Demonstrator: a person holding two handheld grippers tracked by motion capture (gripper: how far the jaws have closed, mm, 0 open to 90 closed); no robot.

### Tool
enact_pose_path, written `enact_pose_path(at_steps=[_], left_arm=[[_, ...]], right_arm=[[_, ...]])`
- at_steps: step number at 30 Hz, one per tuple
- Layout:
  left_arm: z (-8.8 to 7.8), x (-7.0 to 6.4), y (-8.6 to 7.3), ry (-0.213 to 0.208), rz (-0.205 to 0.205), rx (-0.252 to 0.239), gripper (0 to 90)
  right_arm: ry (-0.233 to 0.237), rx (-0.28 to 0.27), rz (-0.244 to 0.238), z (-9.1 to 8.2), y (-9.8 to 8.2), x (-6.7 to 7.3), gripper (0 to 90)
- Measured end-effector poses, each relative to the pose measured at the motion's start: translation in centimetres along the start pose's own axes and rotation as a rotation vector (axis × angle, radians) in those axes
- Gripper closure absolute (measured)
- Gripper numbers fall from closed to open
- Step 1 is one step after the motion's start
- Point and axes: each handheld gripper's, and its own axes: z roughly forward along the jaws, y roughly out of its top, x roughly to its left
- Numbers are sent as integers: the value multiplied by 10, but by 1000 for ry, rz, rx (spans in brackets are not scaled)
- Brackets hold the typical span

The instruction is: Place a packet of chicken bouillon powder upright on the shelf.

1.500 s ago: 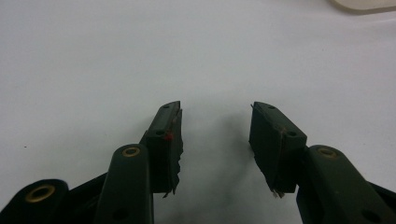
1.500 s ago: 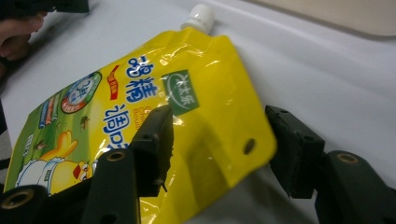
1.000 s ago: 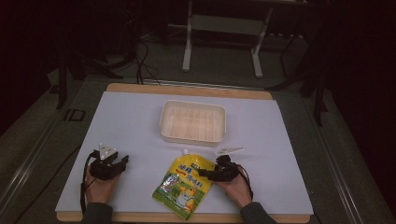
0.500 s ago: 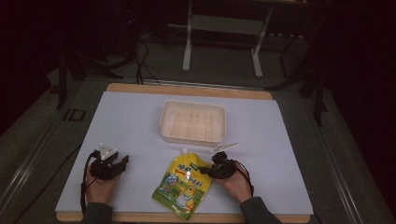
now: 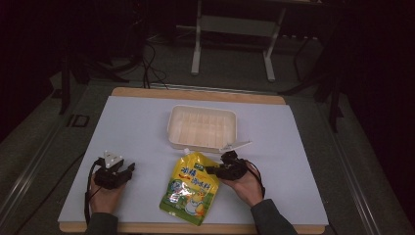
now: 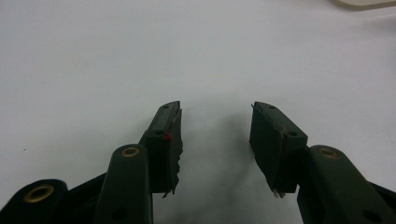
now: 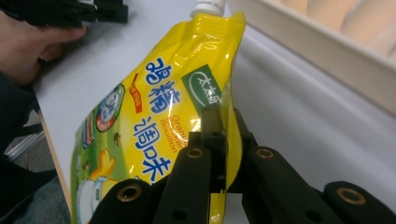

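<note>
A yellow spouted pouch (image 5: 190, 188) with blue print and a white cap lies at the front middle of the white table, its right edge raised. My right gripper (image 5: 211, 170) is shut on that right edge; in the right gripper view the pouch (image 7: 154, 121) stands up between the two black jaws, which pinch its seam, my right gripper (image 7: 223, 140) having just closed on it. At the front left my left gripper (image 5: 128, 169) rests in a hand on the table. In the left gripper view my left gripper (image 6: 215, 135) is open with bare table between the jaws.
A shallow cream tray (image 5: 201, 128) with ribbed floor stands behind the pouch, mid-table; its wall (image 7: 327, 51) runs close to the pouch's far side. A wooden edge (image 5: 195, 93) borders the white mat. Dark stands and cables crowd the floor beyond.
My right gripper has moved in onto the pouch's right edge, shut on it and lifted that edge a little. The left gripper has stayed where it was.
</note>
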Motion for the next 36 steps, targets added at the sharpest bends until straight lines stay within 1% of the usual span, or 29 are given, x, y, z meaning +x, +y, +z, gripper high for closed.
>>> enact_pose_path(at_steps=[2,6,9,11,16,21,26,28,31,35,36], left_arm=[[0,0,0,0,-1,-2,534],[0,0,0,0,-5,-5,534],[0,0,0,1,-4,-5,534],[0,0,0,1,-3,-5,534],[0,0,0,2,-3,-5,535],[0,0,0,2,-4,-4,534],[0,0,0,3,-4,-4,534],[0,0,0,2,-4,-3,534],[0,0,0,2,-4,-5,534],[0,0,0,1,-5,-6,535],[0,0,0,1,-6,-6,534]], right_arm=[[0,-10,-10,-1,6,2,900],[8,-31,-11,-4,16,4,900],[47,-65,12,-10,23,3,900],[60,-77,16,-15,27,4,900],[119,-101,31,-25,37,5,900],[149,-119,31,-35,45,8,900],[166,-135,31,-44,51,10,900],[182,-142,31,-46,53,11,900],[194,-143,36,-49,55,13,900],[188,-150,38,-53,58,14,900],[192,-155,38,-54,59,14,900]])
